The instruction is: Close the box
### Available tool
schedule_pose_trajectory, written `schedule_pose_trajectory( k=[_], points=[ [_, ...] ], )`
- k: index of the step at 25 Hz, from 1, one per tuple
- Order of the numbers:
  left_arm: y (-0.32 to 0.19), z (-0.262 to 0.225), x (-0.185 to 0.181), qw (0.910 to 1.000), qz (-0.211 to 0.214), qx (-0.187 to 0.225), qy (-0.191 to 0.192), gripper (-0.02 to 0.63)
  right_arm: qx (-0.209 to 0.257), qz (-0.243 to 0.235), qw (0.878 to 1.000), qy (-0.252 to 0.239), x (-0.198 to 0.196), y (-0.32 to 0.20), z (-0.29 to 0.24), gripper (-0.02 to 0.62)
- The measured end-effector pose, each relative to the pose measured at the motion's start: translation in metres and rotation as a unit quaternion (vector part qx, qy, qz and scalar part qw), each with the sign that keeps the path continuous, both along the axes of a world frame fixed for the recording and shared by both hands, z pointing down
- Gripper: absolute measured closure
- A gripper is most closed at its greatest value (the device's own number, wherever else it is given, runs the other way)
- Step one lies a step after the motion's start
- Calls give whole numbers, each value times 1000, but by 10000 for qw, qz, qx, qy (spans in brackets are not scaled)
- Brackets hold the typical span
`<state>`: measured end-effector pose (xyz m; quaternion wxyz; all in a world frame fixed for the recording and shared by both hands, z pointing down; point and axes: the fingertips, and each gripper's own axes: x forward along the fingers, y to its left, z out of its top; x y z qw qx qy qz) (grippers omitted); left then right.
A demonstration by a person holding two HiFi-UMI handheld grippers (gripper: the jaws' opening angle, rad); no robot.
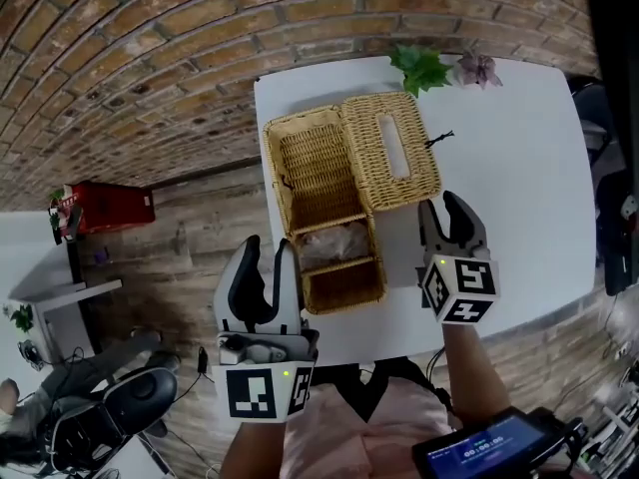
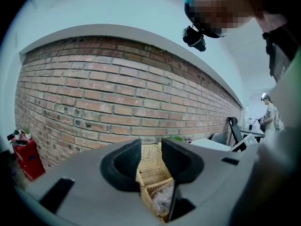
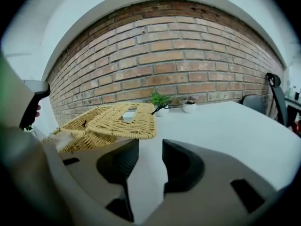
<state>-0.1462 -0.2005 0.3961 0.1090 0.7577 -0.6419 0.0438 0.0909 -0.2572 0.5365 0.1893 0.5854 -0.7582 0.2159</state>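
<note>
A wicker box (image 1: 324, 208) stands open on the white table (image 1: 519, 168), and its slotted lid (image 1: 391, 148) lies folded back to the right. Something pale and crumpled (image 1: 334, 239) lies in the middle compartment. My left gripper (image 1: 266, 265) hovers at the box's near left corner. In the left gripper view the gripper (image 2: 150, 160) is open, and the box (image 2: 151, 171) shows through the gap. My right gripper (image 1: 451, 218) sits right of the box, just below the lid. In the right gripper view the gripper (image 3: 150, 160) is open over bare table, with the lid (image 3: 117, 121) ahead to the left.
Two small potted plants (image 1: 421, 66) (image 1: 477, 68) stand at the table's far edge against the brick wall. A red object (image 1: 105, 208) and an office chair (image 1: 130, 397) are on the floor to the left. A dark device with a screen (image 1: 489, 447) is near my body.
</note>
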Motion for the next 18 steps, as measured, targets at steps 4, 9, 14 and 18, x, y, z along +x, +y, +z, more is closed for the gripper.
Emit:
schedule_pose_trajectory(
  k=[4,9,14,18],
  points=[
    [1,-8,0,10000,-1,93,-9,466,169,-3,9994,-296,-1,1,-13,439],
    [5,-12,-2,9999,-5,150,-13,466,481,-156,9976,-463,-9,5,-31,457],
    [5,-15,-3,9998,-11,199,22,466,756,-349,9950,-548,-15,5,-48,469],
    [3,-17,-1,9997,-1,249,40,466,865,-482,9937,-522,-20,6,-58,479]
  ],
)
